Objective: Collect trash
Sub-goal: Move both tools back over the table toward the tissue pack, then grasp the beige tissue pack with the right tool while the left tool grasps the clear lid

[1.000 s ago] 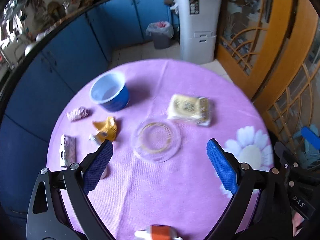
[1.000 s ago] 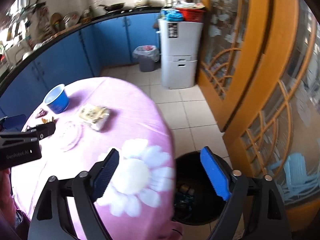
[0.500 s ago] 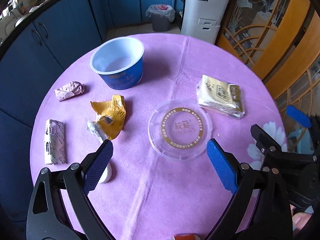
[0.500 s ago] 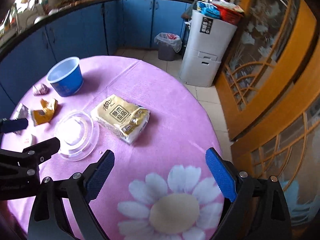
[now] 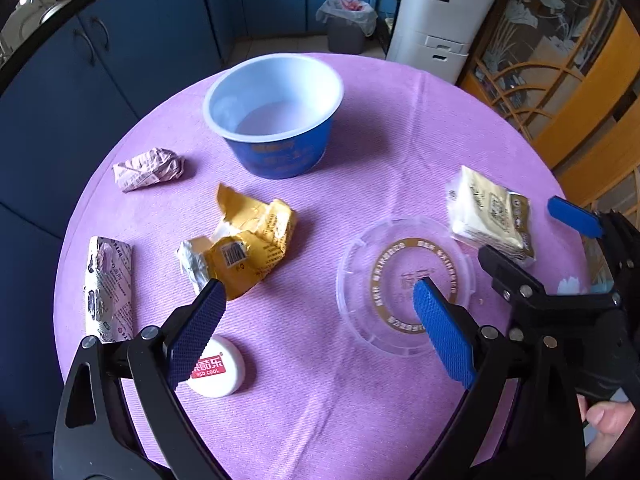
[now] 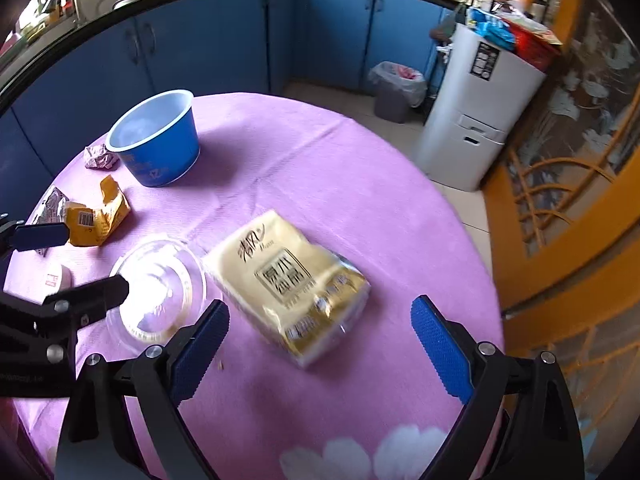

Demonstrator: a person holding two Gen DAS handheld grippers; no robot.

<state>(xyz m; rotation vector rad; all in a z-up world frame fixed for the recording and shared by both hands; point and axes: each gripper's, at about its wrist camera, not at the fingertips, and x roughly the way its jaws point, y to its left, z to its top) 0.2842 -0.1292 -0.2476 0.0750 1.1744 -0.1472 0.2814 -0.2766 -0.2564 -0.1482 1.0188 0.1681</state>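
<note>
On the round purple tablecloth (image 5: 320, 408) lie a blue bowl (image 5: 276, 120), a crumpled pink wrapper (image 5: 148, 168), a torn yellow wrapper (image 5: 248, 244), a flat silver wrapper (image 5: 108, 288), a white cap (image 5: 218, 368), a clear plastic lid (image 5: 404, 284) and a cream tissue pack (image 5: 488, 212). My left gripper (image 5: 318, 292) hangs open above the cloth between the yellow wrapper and the lid, holding nothing. My right gripper (image 6: 320, 306) is open just over the near end of the tissue pack (image 6: 288, 276), pads apart from it. The left gripper (image 6: 80, 260) shows at that view's left edge.
A grey lined bin (image 5: 346, 24) and a white drawer unit (image 5: 440, 16) stand on the floor beyond the table. Blue cabinets (image 5: 140, 60) run along the back and left. A wooden glazed door (image 6: 580, 160) is close on the right. A person's fingers (image 5: 608, 416) show at the lower right.
Both grippers have come down and closer to the table. The right view has swung from the floor and a black bin to the tissue pack. Both stay open and empty.
</note>
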